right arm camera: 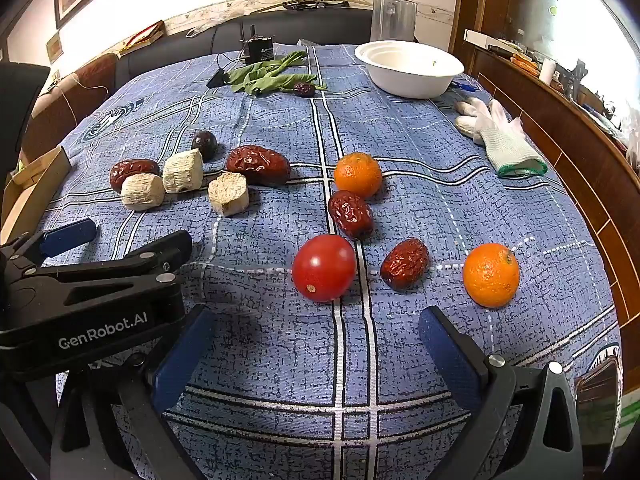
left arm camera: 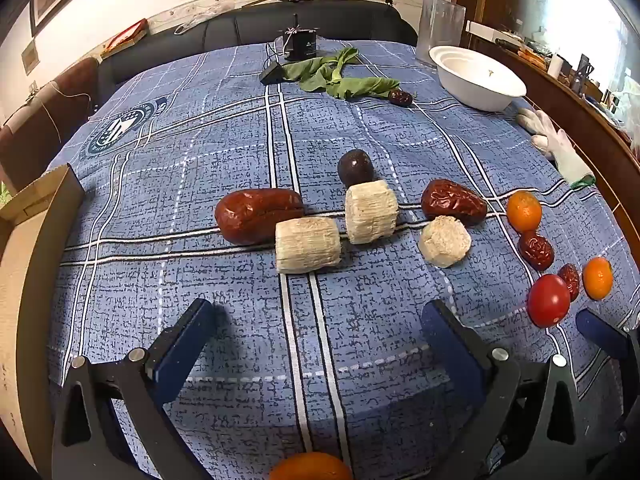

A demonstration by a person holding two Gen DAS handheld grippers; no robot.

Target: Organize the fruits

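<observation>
Fruits lie scattered on a blue plaid tablecloth. In the left wrist view: a large red date, a wrinkled date, three pale cut cylinders, a dark round fruit. My left gripper is open and empty, short of them. In the right wrist view: a red tomato, two oranges, dates. My right gripper is open and empty, just before the tomato. The left gripper shows at its left.
A white bowl stands at the far right, with a clear glass container behind it. Green leaves and a lone date lie at the back. White gloves lie at right. A cardboard box stands at left.
</observation>
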